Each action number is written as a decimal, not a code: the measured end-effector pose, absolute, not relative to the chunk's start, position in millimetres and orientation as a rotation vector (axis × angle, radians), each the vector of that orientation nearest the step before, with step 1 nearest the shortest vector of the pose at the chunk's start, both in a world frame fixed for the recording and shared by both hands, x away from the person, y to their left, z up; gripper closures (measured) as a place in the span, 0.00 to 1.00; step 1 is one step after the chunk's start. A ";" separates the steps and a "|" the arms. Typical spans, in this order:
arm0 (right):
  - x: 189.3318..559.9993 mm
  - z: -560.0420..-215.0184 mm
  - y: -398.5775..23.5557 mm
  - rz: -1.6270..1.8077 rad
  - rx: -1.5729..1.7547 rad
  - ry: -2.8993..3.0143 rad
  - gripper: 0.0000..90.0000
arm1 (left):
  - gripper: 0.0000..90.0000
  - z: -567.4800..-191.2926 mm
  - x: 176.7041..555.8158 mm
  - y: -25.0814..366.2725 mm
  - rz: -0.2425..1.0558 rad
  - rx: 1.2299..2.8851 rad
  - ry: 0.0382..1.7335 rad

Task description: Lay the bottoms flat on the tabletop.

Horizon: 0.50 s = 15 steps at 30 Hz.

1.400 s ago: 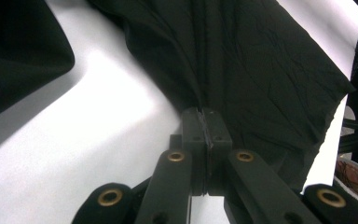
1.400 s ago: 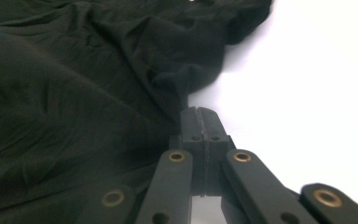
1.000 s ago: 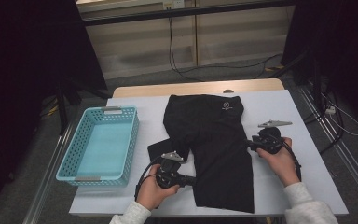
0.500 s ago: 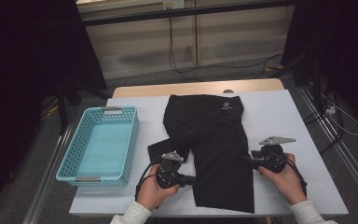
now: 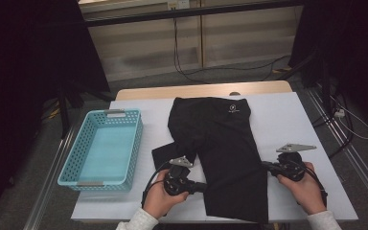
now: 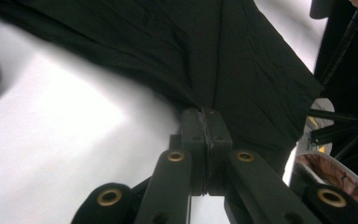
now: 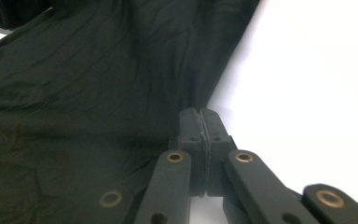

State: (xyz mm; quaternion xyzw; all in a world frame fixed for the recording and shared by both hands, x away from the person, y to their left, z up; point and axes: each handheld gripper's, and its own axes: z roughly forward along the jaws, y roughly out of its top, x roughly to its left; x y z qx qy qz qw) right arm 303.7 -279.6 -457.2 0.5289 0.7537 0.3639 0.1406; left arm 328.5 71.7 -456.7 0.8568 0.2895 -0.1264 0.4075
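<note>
- A pair of black shorts (image 5: 225, 153) lies flat on the white-covered desk (image 5: 292, 120), waistband at the far side and leg hems towards the person. One leg runs long down to the near edge; the other is folded short towards the left.
- The left tool (image 5: 202, 187) is closed on the left edge of the long leg. In the left gripper view its jaws stand pressed together with the dark cloth (image 6: 242, 70) pinched at their tips.
- The right tool (image 5: 267, 166) is at the right edge of the same leg. Its jaws have just been closing, and in the right gripper view they meet tightly on the hem of the fabric (image 7: 98, 93) right where it borders the white desk surface.
- The relation that matters: the leg's long axis runs from far to near, and the two tools face each other across it, one on each side edge. The left grip sits slightly nearer the person than the right.
- With both edges pinched, I judge the next move to be a fold of this lower part up and away, towards the waistband; both hands are about equally placed for it.
- A light blue basket (image 5: 88, 167) stands to the left of the shorts, well apart from the right tool and nearer the left hand (image 5: 160, 199).
</note>
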 end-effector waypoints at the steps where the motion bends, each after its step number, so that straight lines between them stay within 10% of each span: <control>1: 302.0 -457.1 -281.8 1.042 1.533 2.174 1.00 | 0.99 -457.1 326.9 69.3 -0.325 2.164 0.723; 15: 315.8 -456.5 -284.9 1.062 1.541 2.085 0.69 | 0.90 -462.7 323.8 61.2 -0.308 2.190 0.679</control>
